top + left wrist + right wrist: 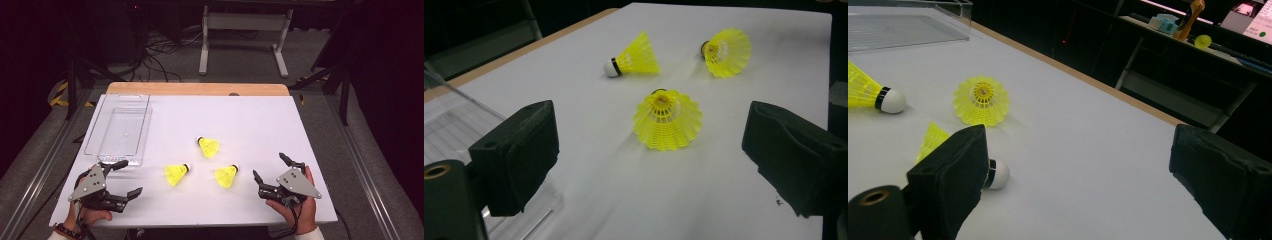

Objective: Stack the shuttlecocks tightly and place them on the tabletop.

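Nearest the camera in the high view, left gripper [129, 177] sits at the near-left corner of the white table [260, 120], jaws spread wide, nothing between them. In its own view the two black pads [521, 150] frame bare tabletop with the nearest shuttlecock ahead.

Just beyond it, clear plastic tray [107, 135], empty, lying along the table's left edge. Likely the drop spot, judging from the layout.

Moving right: three yellow shuttlecocks, all loose on the table, none touching.
- left shuttlecock [176, 173], on its side, cork toward the right, closest to the left gripper.
- middle shuttlecock [209, 146], farther back, cork pointing away-left.
- right shuttlecock [226, 176], on its side, just left of the right gripper.

Right gripper [270, 167] at the near-right, held in a hand [300, 207], jaws also wide apart and empty. In the right gripper view its left pad partly hides the nearest shuttlecock's skirt; white cork [997, 173] shows beside the pad.

Handling guess: very light, will roll or skid if nudged. Mesh skirt looks like soft nylon, springy, deforms under squeeze, so a hard pinch could crush it. Cork tip is the firm part but small and rounded, may slip. Best bet: close gently across the narrow neck of the skirt just behind the cork band.

Writing: no brand, label or legible text on shuttlecocks, tray or grippers. Dark band round each cork, nothing readable.
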Demonstrator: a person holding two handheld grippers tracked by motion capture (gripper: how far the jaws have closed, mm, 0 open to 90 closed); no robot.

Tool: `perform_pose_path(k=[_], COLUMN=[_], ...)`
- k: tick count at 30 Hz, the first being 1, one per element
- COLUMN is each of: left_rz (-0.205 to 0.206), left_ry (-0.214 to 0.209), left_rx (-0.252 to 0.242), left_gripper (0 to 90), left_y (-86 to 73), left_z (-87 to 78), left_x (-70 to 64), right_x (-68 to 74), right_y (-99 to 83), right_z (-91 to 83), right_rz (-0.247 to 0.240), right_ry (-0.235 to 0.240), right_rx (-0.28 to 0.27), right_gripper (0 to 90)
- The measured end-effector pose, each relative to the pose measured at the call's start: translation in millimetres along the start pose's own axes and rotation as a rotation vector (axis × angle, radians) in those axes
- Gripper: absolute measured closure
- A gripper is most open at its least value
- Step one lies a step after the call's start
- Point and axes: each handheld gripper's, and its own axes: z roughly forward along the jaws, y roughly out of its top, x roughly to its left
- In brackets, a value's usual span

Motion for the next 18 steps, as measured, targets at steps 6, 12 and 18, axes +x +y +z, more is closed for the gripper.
perform_pose_path(k=[6,12,18], left_rz=[-0.01,-0.019,-0.024], left_ry=[-0.051,-0.081,-0.085], left_rx=[0.056,0.129,0.192], left_gripper=[13.1,24.3,33.5], left_y=[-3.1,-3.9,-4.0], left_z=[7.3,16.9,28.9], left_x=[-7.4,-16.0,-18.0], right_x=[-5.4,-3.7,-3.2], right_y=[0.2,1.3,4.0], right_z=[1.4,7.0,12.5], right_rz=[0.022,0.005,-0.027], right_ry=[-0.012,-0.003,-0.014], right_rx=[-0.002,0.006,0.018], right_gripper=[10.3,11.0,11.5])
